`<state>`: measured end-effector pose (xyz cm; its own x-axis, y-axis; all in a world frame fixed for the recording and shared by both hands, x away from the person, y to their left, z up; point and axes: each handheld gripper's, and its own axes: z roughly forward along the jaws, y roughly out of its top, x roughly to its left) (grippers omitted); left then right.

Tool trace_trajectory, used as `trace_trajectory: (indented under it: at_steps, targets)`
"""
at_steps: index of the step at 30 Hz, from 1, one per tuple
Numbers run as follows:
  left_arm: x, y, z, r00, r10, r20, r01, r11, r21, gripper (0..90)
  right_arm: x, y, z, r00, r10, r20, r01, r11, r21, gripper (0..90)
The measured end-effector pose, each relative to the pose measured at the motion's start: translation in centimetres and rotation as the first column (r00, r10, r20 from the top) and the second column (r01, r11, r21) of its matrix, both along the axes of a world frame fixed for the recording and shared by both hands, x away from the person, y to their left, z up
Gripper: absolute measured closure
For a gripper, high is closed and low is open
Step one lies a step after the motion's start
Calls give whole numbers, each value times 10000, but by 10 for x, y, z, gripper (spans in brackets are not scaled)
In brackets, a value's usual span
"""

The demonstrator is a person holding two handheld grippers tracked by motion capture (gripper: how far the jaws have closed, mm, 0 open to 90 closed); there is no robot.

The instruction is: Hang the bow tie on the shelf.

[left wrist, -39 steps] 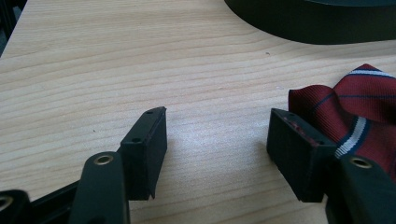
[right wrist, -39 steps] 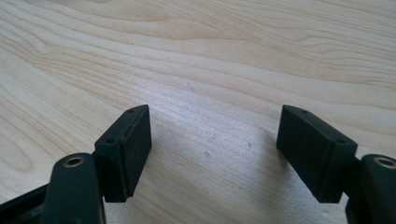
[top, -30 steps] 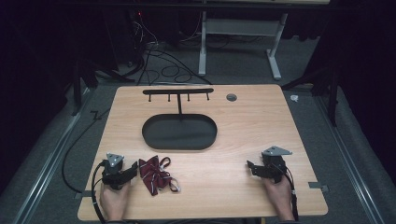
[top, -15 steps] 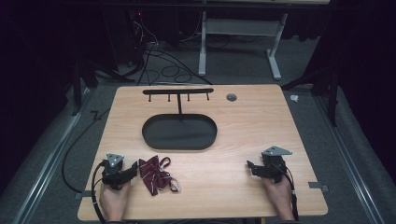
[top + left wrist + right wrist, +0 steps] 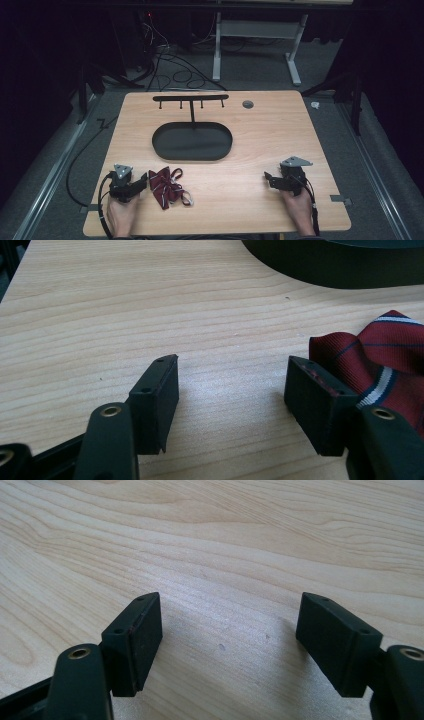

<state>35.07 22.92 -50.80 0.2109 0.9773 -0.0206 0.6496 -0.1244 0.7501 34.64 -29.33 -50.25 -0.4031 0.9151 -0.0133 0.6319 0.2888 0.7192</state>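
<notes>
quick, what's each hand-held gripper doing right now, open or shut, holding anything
Left hand-held gripper: open, holding nothing; the striped bow tie lies beside one jaw.
Right hand-held gripper: open, holding nothing, over bare table.

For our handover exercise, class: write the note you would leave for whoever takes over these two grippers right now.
Left gripper: open, low over the table, holding nothing; the dark red striped bow tie lies just beside its jaw.
Right gripper: open, holding nothing, bare wood between its jaws.
Black stand with hooks rises from its oval base at the middle of the table; nothing hangs on it.
Done: nothing gripped yet.
Left: probably grasp the bow tie and take it to the stand.
</notes>
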Motion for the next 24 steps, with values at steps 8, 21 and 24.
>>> trace_trajectory:
  at_steps: [8,21,24]
  targets:
    - [0,-2,0,10000,-34,-34,34,10000,18,369,0,0,0,10000,-6,-16,6,10000,3,279]
    - [-10,3,16,9971,-739,166,745,9965,-373,406,0,0,0,10000,-7,0,7,10000,15,280]
    - [-14,3,22,9960,-858,268,865,9958,-285,419,0,0,0,10000,-9,1,9,10000,12,279]
